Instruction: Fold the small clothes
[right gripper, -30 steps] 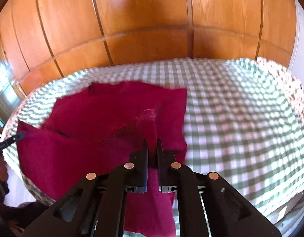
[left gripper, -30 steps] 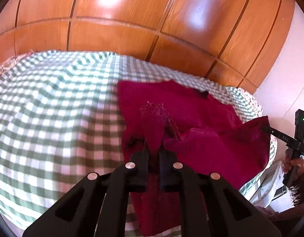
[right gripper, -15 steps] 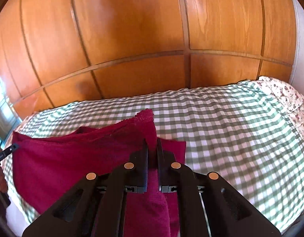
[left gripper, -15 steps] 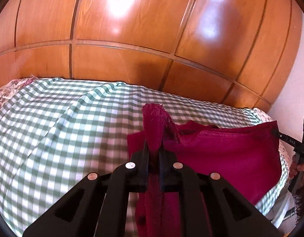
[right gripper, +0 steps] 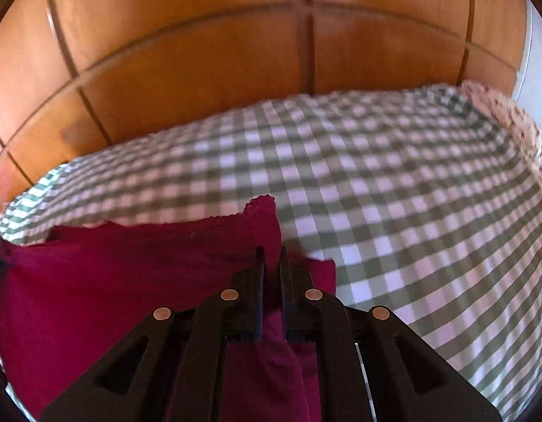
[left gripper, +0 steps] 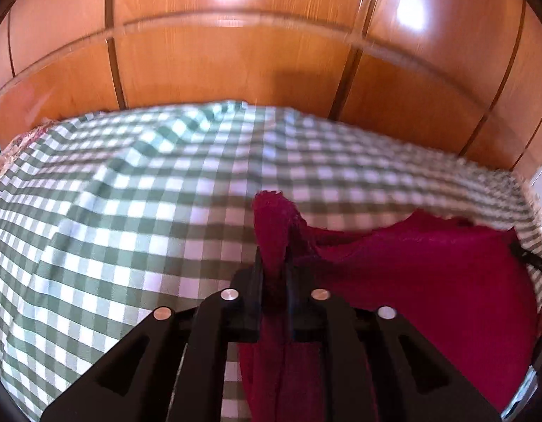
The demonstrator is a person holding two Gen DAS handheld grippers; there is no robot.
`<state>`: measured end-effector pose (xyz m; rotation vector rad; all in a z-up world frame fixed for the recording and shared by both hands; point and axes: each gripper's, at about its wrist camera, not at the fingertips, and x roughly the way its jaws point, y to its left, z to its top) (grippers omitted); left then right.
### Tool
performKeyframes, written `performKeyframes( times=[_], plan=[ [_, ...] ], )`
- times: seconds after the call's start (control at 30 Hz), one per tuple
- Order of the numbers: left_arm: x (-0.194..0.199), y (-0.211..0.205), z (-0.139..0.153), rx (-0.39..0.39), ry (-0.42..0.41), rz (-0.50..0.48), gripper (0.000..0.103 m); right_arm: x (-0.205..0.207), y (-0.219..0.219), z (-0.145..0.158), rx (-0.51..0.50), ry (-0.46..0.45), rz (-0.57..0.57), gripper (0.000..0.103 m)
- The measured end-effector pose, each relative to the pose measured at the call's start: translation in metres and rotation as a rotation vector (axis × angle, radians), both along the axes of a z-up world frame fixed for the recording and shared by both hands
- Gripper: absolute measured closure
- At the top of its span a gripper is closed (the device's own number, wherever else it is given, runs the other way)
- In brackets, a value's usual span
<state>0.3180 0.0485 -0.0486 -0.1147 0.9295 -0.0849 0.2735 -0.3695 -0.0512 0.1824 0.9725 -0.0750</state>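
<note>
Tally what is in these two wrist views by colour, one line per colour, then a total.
Crimson: 1, the garment, pinched at two corners.
Green and white check: 1, the bedspread.
Black: 2, the left tool and the right tool.
Orange-brown: 1, the wooden panelling.
Total: 5.

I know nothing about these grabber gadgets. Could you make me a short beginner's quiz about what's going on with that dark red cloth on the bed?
1. True or false: the right gripper is clamped on an edge of the crimson garment.
2. What does the garment lie on: A a bare wooden floor, B a green-checked bedspread, C a glass table?
3. Fill in: behind the bed stands a panelled wall made of ____.

Key
1. True. The left gripper pinches another edge too, its jaws having just begun opening, cloth between them.
2. B.
3. Wood.
</note>
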Motion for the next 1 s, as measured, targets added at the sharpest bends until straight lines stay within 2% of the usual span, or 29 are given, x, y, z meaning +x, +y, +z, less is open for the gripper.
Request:
performKeyframes(
  times=[0.07,0.1,0.13,0.17,0.2,0.23,0.4,0.57,0.7,0.77,0.8,0.83,0.87,0.9,0.93,1.0],
  plan=[
    [-0.005,0.006,-0.001,-0.033,0.013,0.008,0.083,-0.003,-0.003,0.002,0.022,-0.008,-0.003,0.096],
    [-0.009,0.011,0.001,-0.055,0.012,0.013,0.072,-0.006,-0.004,0.006,0.023,-0.015,0.002,0.09],
    [-0.016,0.018,0.004,-0.074,0.012,0.027,0.068,-0.01,-0.004,0.01,0.015,-0.023,0.005,0.081],
    [-0.021,0.022,0.005,-0.09,0.01,0.027,0.068,-0.016,-0.004,0.015,0.003,-0.036,0.009,0.074],
    [-0.028,0.028,0.006,-0.107,0.006,0.023,0.068,-0.023,-0.004,0.02,-0.006,-0.049,0.012,0.053],
    [-0.038,0.034,0.008,-0.126,0.004,0.019,0.067,-0.032,-0.005,0.025,-0.013,-0.07,0.013,0.045],
    [-0.094,0.06,0.011,-0.242,0.003,-0.029,0.067,-0.081,-0.01,0.037,0.038,-0.087,0.049,0.045],
    [-0.155,0.068,0.007,-0.36,0.003,-0.081,0.065,-0.138,-0.014,0.031,0.099,-0.045,0.082,0.045],
    [-0.176,0.055,-0.013,-0.357,0.043,-0.103,0.065,-0.175,-0.021,0.016,0.159,-0.001,0.062,0.045],
    [-0.177,0.05,-0.026,-0.373,0.071,-0.094,0.072,-0.183,-0.02,0.01,0.164,0.009,0.056,0.045],
    [-0.177,0.046,-0.028,-0.362,0.072,-0.087,0.079,-0.185,-0.018,0.007,0.16,0.017,0.062,0.051],
    [-0.176,0.043,-0.028,-0.336,0.071,-0.082,0.086,-0.186,-0.013,0.004,0.151,0.029,0.084,0.075],
    [-0.175,0.041,-0.024,-0.301,0.063,-0.084,0.089,-0.187,-0.007,0.005,0.112,0.028,0.095,0.08],
    [-0.176,0.04,-0.019,-0.271,0.049,-0.083,0.093,-0.187,-0.005,0.008,0.087,0.018,0.104,0.09],
    [-0.177,0.04,-0.015,-0.236,0.035,-0.082,0.094,-0.188,-0.005,0.012,0.078,0.0,0.115,0.094],
    [-0.176,0.042,-0.012,-0.175,0.034,-0.076,0.095,-0.183,-0.013,0.007,0.083,0.015,0.096,0.094]
  ],
)
